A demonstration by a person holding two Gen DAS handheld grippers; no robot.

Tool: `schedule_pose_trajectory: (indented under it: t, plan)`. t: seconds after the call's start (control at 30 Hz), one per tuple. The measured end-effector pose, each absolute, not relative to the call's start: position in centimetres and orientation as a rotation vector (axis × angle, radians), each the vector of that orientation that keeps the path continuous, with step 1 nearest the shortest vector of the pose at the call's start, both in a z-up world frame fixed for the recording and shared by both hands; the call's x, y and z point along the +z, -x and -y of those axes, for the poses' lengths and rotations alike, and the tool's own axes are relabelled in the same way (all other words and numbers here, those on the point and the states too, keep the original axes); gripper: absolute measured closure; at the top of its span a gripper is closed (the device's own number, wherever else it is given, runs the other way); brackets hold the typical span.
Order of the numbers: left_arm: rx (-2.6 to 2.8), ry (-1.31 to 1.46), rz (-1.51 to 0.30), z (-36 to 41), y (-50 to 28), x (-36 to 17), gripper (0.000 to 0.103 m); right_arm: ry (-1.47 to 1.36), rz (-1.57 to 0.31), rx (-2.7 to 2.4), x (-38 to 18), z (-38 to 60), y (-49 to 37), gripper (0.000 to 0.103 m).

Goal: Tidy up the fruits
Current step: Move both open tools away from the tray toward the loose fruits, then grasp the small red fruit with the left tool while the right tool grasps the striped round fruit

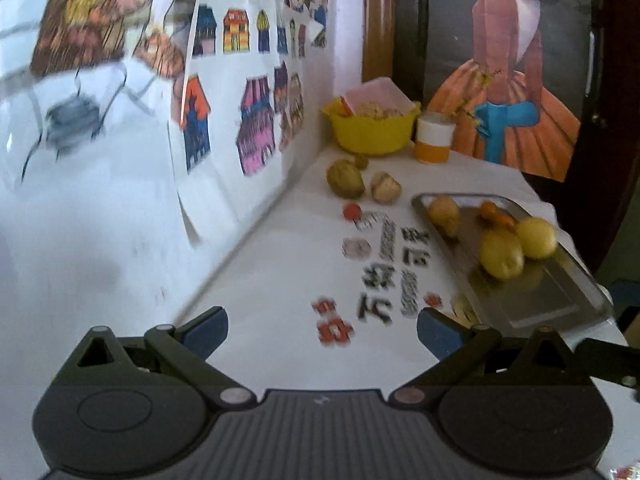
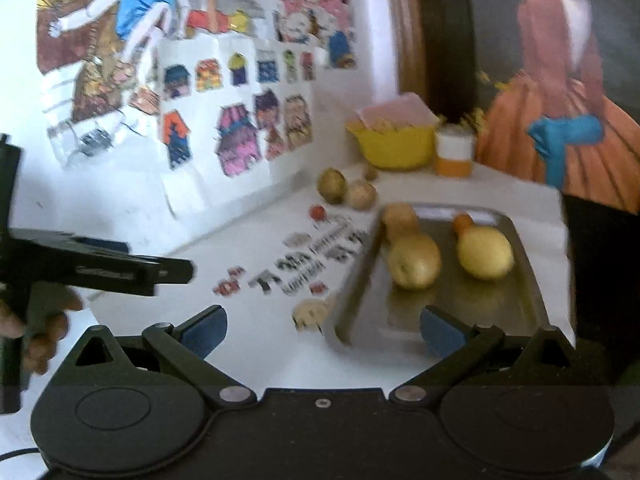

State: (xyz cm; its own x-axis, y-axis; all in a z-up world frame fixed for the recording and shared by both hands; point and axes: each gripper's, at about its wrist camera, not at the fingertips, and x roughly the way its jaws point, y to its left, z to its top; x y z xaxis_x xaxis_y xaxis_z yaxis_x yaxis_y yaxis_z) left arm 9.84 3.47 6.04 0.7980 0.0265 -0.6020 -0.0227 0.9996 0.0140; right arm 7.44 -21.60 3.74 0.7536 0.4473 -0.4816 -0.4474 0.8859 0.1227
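On the white table [image 1: 280, 264], near its far corner, my left gripper [image 1: 322, 330] and right gripper [image 2: 323, 330] hang with fingers wide, holding nothing. Two yellow fruits [image 2: 448, 258] lie mid-tray on the metal tray [image 2: 532, 300]; a brown fruit [image 1: 345, 178] sits beside the wall. The table's printed writing is too blurred to read.

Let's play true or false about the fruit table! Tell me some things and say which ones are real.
1. Two yellow lemons lie on the metal tray. True.
2. The yellow bowl sits on the tray. False: it stands on the white table, back by the wall.
3. The right gripper holds a lemon. False: it is open and empty.
4. Two brownish fruits lie on the table outside the tray. True.
5. The left gripper is open. True.
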Motion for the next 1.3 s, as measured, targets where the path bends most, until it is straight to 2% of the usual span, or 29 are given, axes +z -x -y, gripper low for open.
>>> schedule_pose_trajectory:
  t: [0.23, 0.43, 0.73, 1.1, 1.3]
  plan:
    - [0.006, 0.021, -0.571, -3.9, -15.2, 8.1, 0.0, 0.037, -0.436, 0.595, 9.5, 22.2, -12.8, 0.001]
    - [0.013, 0.036, -0.58, -3.3, -20.5, 7.1, 0.0, 0.121, -0.43, 0.601, 11.8, 21.4, -19.7, 0.001]
    - [-0.033, 0.043, -0.623, -2.6, -26.6, 3.9, 0.0, 0.153, -0.529, 0.63, 9.3, 18.7, -29.3, 0.001]
    - [-0.09, 0.037, -0.669, -2.5, -31.5, -1.1, 0.001, 0.112, -0.664, 0.717, 2.5, 17.1, -39.0, 0.001]
    - [-0.081, 0.034, -0.665, -2.4, -33.0, -2.2, 0.001, 0.074, -0.782, 0.705, 0.3, 16.1, -42.9, 0.009]
